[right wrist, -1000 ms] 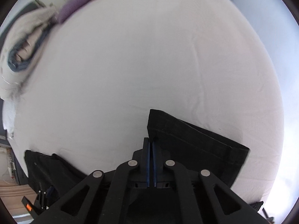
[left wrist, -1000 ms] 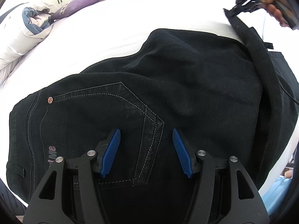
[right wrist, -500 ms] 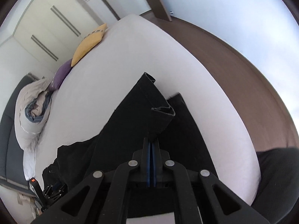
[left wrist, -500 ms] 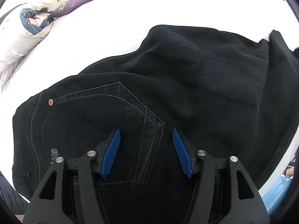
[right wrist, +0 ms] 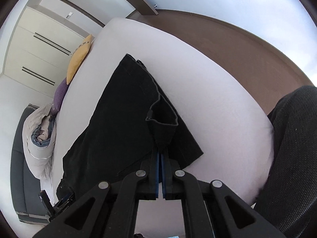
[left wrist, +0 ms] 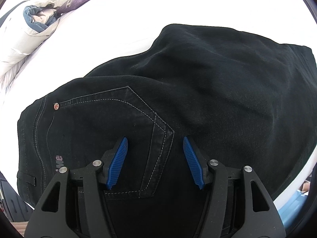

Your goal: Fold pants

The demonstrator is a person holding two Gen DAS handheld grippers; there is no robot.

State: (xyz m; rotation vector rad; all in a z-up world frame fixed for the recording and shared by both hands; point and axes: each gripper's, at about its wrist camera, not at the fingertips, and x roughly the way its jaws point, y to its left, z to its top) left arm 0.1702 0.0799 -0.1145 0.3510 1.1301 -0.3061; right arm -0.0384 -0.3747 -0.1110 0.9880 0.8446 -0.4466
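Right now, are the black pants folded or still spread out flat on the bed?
Partly folded. The right gripper is shut on a leg hem of the pants, holding it over the rest; the left gripper is open above the back pocket.

faint pale letters "mg" printed sideways on the black pants [left wrist: 178, 83] near the waistband.

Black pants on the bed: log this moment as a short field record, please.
surface: white bed
garment: black pants, seat end with back pocket under the left gripper
left gripper: open, above the pocket, gripping nothing
right gripper: shut on the leg hem
nearby: yellow pillow, purple pillow, rolled duvet
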